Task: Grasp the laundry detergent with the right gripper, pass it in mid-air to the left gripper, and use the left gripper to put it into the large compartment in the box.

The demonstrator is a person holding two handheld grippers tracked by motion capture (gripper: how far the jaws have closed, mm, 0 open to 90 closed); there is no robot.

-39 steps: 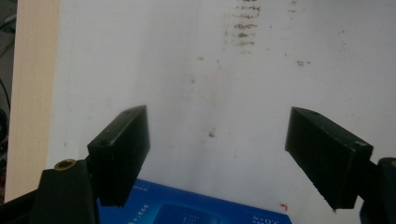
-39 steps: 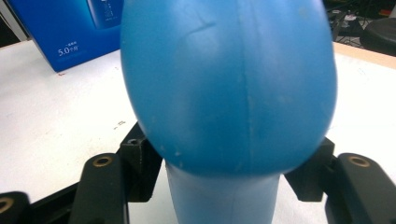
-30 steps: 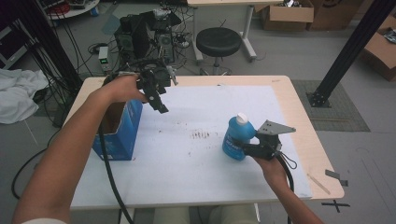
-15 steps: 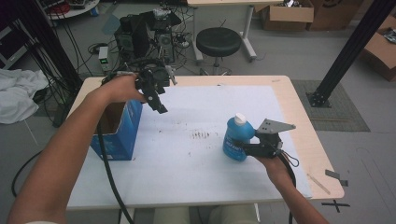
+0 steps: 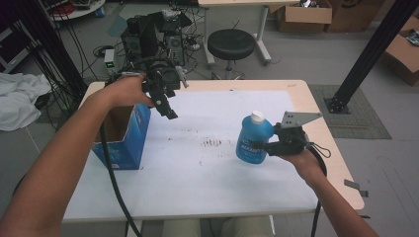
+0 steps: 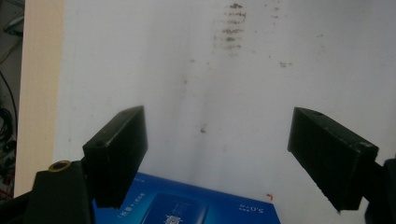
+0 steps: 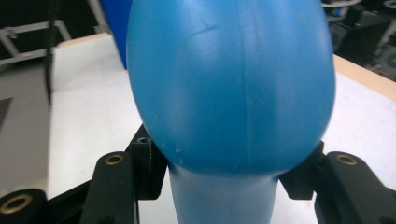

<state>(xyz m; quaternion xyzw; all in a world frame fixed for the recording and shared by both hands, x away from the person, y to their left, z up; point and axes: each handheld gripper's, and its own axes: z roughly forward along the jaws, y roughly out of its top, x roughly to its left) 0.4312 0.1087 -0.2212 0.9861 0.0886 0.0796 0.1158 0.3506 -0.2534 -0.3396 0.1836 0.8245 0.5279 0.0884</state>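
A blue plastic bottle (image 5: 253, 139) with a white cap stands upright on the white sheet at the right of the table. My right gripper (image 5: 258, 147) is shut on its lower body; in the right gripper view the bottle (image 7: 231, 84) bulges close between the jaws. An open blue cardboard box (image 5: 121, 136) stands at the table's left. My left gripper (image 5: 167, 109) hangs open in the air by the box's far right corner, jaws pointing down. In the left gripper view its jaws stand wide apart above the box's blue edge (image 6: 196, 207) and the sheet.
The white sheet (image 5: 197, 168) has dark smudges near the middle (image 5: 212, 143). The wooden table edge (image 5: 341, 163) runs close on the right. Beyond the table stand a black stool (image 5: 230, 43), computer gear with cables (image 5: 153, 29) and a black post (image 5: 365, 54).
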